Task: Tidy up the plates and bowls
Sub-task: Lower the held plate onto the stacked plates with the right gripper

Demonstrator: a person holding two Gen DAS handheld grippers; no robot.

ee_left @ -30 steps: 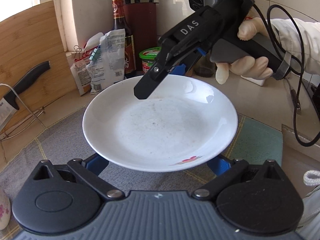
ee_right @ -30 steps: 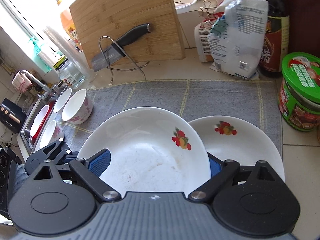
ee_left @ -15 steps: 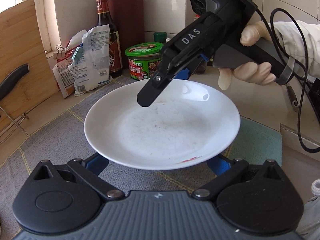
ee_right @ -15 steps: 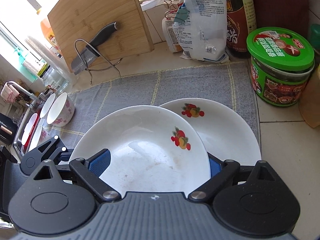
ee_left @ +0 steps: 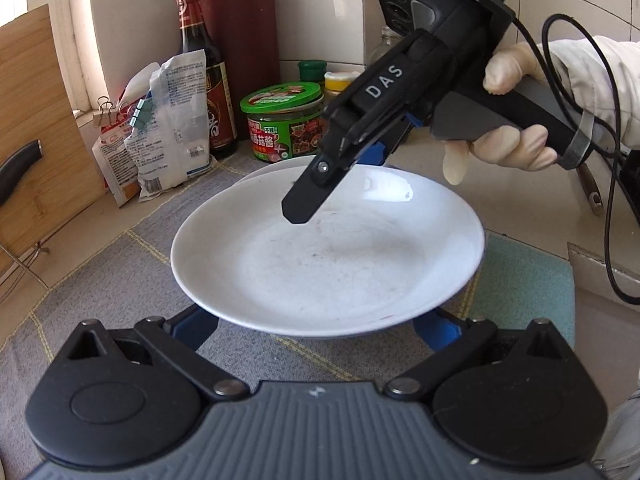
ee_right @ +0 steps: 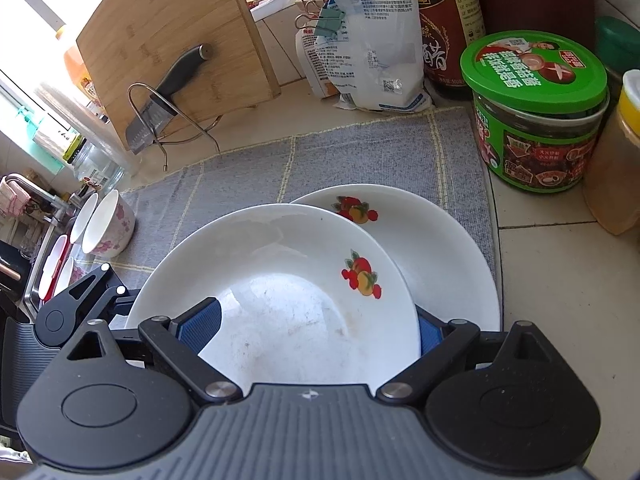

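A white plate (ee_left: pixel 328 264) with a fruit print (ee_right: pixel 362 276) hangs in the air above the grey mat (ee_right: pixel 360 152). My right gripper (ee_left: pixel 336 184) straddles its far rim, one black finger (ee_left: pixel 304 196) over the inside and the blue-padded one under the rim, so the plate sits wedged between wide jaws. My left gripper (ee_left: pixel 316 326) is spread wide beneath the near rim, which hides its fingertips. A second fruit-print plate (ee_right: pixel 440 248) lies on the mat, partly under the carried one. A floral bowl (ee_right: pixel 108 228) stands at the mat's left end.
A green-lidded jar (ee_right: pixel 536 112), a dark sauce bottle (ee_left: pixel 200 80), clipped bags (ee_right: pixel 368 40) and a knife block (ee_left: pixel 240 60) line the wall. A chopping board (ee_right: pixel 172 40) with a knife (ee_right: pixel 168 92) on a wire stand is at the left. More bowls (ee_right: pixel 56 264) sit by the sink.
Both grippers carried the plate towards the jar and the wall and slightly down. It now overlaps the second plate, which before lay beside it.
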